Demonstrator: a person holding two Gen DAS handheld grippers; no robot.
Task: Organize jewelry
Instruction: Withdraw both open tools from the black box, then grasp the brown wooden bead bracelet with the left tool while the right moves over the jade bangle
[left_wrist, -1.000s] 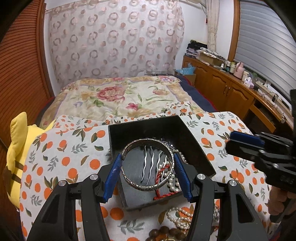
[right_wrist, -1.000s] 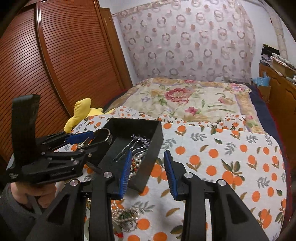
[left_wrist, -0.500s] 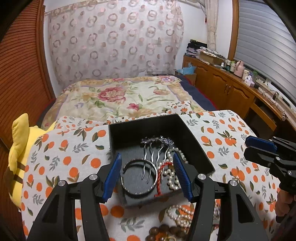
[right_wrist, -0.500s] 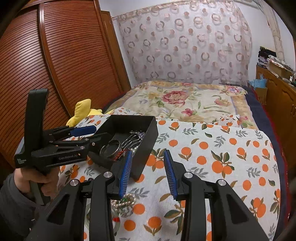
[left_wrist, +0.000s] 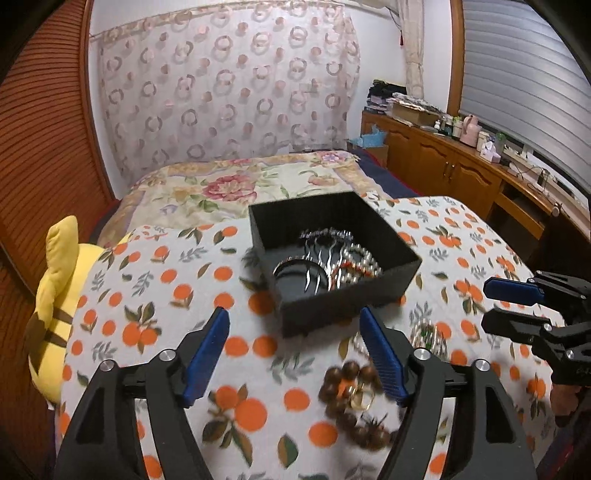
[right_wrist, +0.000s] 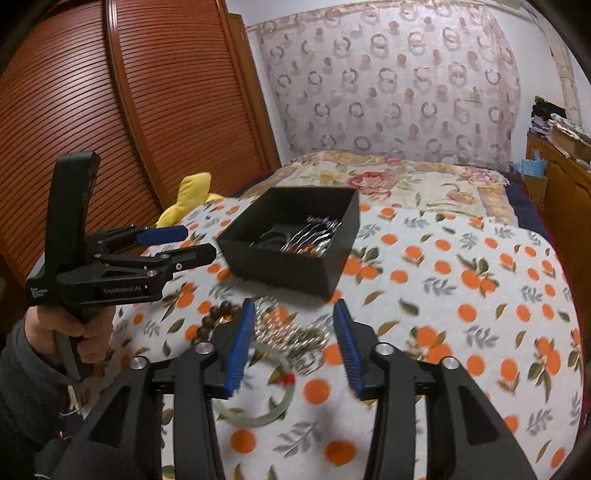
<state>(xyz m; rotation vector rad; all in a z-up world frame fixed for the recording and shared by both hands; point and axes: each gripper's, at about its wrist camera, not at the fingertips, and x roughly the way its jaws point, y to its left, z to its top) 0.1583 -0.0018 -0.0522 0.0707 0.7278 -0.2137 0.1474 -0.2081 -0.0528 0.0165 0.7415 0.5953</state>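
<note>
Left gripper: fingers spread wide, nothing between them, held above the orange-print cloth. Right gripper: fingers also apart and empty, positioned over loose jewelry on the cloth.

Nearest items, left wrist view: a dark wooden bead bracelet with a gold ring-shaped piece at its centre, lying just beside the right-hand finger of the left gripper. Right wrist view: a pale green bangle flat on the cloth below the left finger, with a small red item on its rim. A heap of pearl strands lies between the fingers, blurred; individual pieces cannot be separated.

Further out: the black box stands open on the cloth. Inside it: a silver bangle at the left, a silver hair comb with wavy prongs in the middle, and pearl beads with a red cord at the right.

Beyond: yellow plush toy at the cloth's left edge, then the floral bedspread
</note>
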